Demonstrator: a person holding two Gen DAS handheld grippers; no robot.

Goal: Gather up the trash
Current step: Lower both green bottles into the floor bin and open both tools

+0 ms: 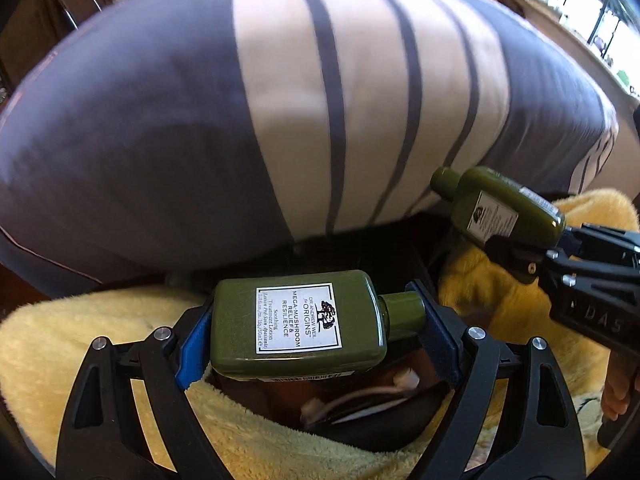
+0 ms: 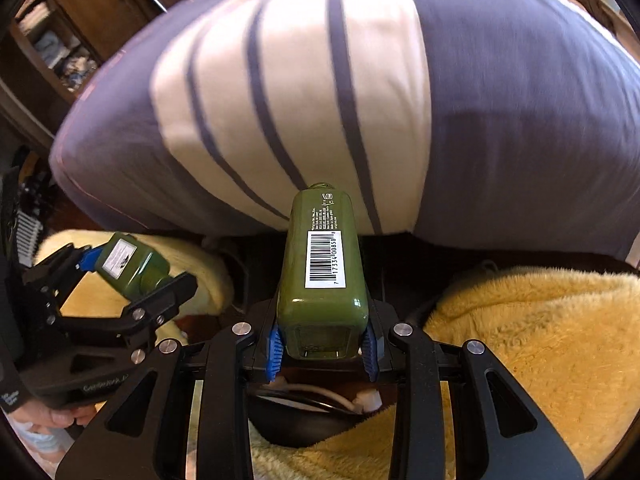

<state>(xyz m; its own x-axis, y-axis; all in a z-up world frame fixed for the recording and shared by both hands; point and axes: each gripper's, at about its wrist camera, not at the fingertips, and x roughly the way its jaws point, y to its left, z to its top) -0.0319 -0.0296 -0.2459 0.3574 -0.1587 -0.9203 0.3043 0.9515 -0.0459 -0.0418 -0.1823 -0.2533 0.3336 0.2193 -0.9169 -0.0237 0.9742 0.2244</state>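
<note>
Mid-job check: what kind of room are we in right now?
Most likely a bedroom. A large grey pillow with white stripes fills the view, fluffy yellow blankets lie below it, and a dark wooden cabinet stands behind. Both tongs hold small green lotion bottles.

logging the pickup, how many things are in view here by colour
green: 2, the bottle gripped sideways in the left tool and the bottle gripped by its base in the right tool
yellow: 1, the fluffy blanket
blue and white: 1, the striped pillow
black: 1, the bowl below the tools, with a white cable in it
white: 1, that cable
total: 6
</note>
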